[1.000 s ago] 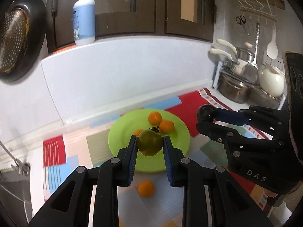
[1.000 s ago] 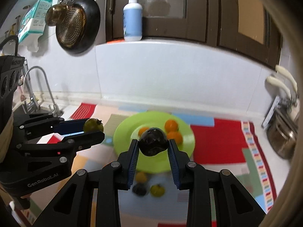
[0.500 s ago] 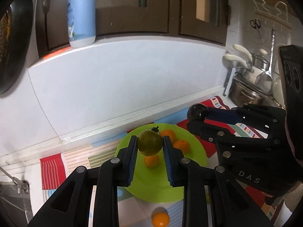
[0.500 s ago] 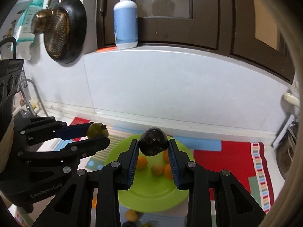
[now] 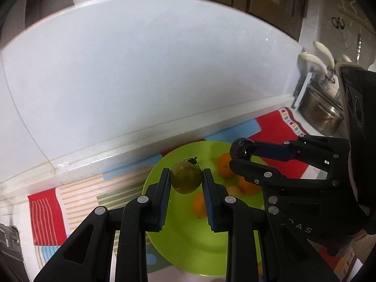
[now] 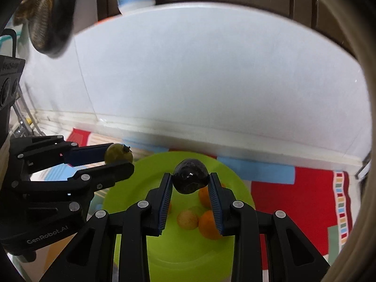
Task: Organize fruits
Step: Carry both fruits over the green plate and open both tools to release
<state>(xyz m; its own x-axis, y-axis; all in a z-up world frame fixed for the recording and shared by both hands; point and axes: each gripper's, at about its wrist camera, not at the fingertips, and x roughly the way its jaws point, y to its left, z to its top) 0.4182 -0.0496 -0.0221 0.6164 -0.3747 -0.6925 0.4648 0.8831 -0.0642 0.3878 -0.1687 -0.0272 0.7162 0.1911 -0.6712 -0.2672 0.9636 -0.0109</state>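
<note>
Tools (image 5: 186, 183) moved closer over plate (image 5: 195, 246).

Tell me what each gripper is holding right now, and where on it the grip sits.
The left gripper pinches a round olive-green fruit across its sides, stem up. The right gripper pinches a glossy dark, near-black round fruit across its sides.

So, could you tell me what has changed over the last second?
Both grippers advanced over the green plate: left gripper carrying the green fruit, right gripper the dark fruit. Neither grip changed; the oranges stayed on the plate.
</note>
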